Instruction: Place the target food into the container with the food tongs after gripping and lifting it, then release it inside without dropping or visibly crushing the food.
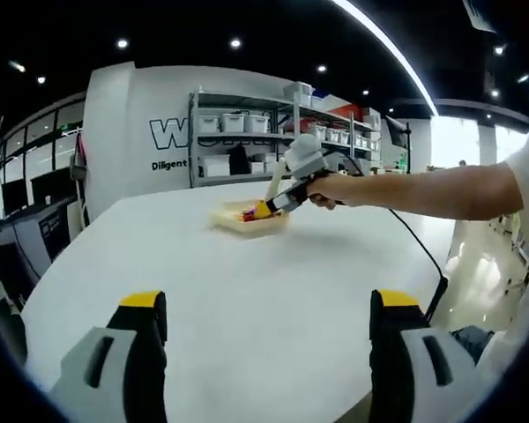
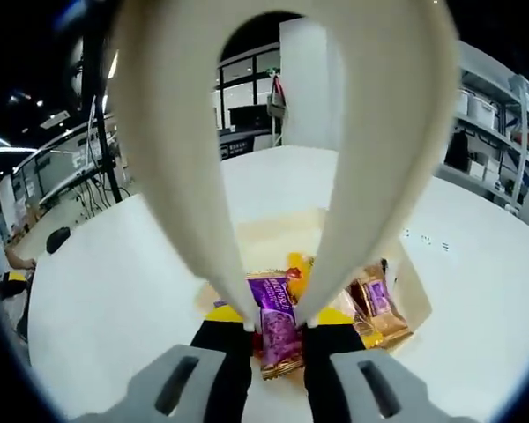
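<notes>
The snack bar, in a purple wrapper, lay at the near edge of the shallow tray in the right gripper view. The cream tongs were clamped between the right gripper's nearly closed jaws, their tips straddling the bar, apparently to pinch it gently. Whether they touched it could not be told.

In the left gripper view, the left gripper stood wide open, empty, above the table's near edge, well apart from the tray.
</notes>
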Demonstrator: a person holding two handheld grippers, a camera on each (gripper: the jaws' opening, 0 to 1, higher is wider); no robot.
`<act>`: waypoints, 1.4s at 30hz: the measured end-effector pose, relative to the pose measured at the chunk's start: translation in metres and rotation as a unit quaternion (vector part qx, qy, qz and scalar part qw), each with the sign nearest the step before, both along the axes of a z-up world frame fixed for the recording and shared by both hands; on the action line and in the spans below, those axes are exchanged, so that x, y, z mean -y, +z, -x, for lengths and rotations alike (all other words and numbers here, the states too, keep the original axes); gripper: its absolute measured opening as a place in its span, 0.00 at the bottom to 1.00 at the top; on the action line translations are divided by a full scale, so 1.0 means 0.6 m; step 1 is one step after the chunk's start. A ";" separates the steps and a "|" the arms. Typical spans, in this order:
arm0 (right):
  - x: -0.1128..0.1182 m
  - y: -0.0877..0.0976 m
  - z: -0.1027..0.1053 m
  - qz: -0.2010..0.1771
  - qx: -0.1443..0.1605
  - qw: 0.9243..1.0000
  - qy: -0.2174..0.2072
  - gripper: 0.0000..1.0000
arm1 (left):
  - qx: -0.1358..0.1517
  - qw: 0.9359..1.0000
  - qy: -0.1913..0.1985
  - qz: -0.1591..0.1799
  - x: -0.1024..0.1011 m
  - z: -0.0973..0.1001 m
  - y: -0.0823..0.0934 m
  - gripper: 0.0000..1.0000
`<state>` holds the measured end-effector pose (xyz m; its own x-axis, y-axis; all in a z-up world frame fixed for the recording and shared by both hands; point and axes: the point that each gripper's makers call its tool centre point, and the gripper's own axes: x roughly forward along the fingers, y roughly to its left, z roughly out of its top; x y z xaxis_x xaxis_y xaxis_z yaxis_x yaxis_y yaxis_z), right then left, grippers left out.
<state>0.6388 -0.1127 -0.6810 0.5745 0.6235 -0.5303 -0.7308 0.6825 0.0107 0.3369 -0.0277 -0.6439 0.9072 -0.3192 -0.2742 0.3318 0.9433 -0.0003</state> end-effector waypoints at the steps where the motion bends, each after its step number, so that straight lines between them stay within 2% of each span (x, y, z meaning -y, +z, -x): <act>1: -0.001 -0.002 -0.002 0.001 -0.002 1.000 0.000 0.15 | -0.001 1.000 0.001 0.000 -0.001 0.000 -0.002 0.94; 5: -0.004 -0.012 -0.015 0.001 -0.011 1.000 -0.004 0.15 | -0.003 1.000 0.001 0.003 -0.002 0.002 -0.005 0.94; 8: -0.005 -0.009 -0.001 0.002 -0.011 1.000 -0.006 0.15 | -0.001 1.000 0.002 0.002 -0.005 0.002 -0.004 0.94; 11: -0.010 -0.011 -0.001 0.010 -0.007 1.000 -0.001 0.16 | -0.001 1.000 0.004 0.006 -0.010 0.000 -0.005 0.94; 16: -0.017 -0.014 -0.021 -0.005 -0.021 1.000 -0.007 0.17 | -0.002 1.000 0.006 0.006 -0.016 0.001 -0.009 0.94; 21: -0.020 -0.010 -0.029 -0.008 -0.017 1.000 -0.005 0.19 | -0.007 1.000 0.012 0.013 -0.027 0.005 -0.023 0.94; 25: -0.020 0.011 -0.045 -0.031 -0.017 0.999 -0.014 0.19 | -0.009 1.000 0.015 0.014 -0.029 0.008 -0.025 0.94; 29: -0.014 0.032 -0.034 -0.047 -0.017 0.999 -0.018 0.19 | -0.008 1.000 0.013 0.013 -0.026 0.010 -0.023 0.94; 38: 0.007 0.039 -0.025 -0.047 -0.021 0.998 -0.025 0.19 | -0.001 1.000 0.005 0.012 -0.006 0.017 -0.011 0.94; 42: 0.019 0.050 -0.003 -0.046 -0.017 0.999 -0.023 0.19 | 0.003 1.000 -0.001 0.017 0.001 0.018 -0.006 0.94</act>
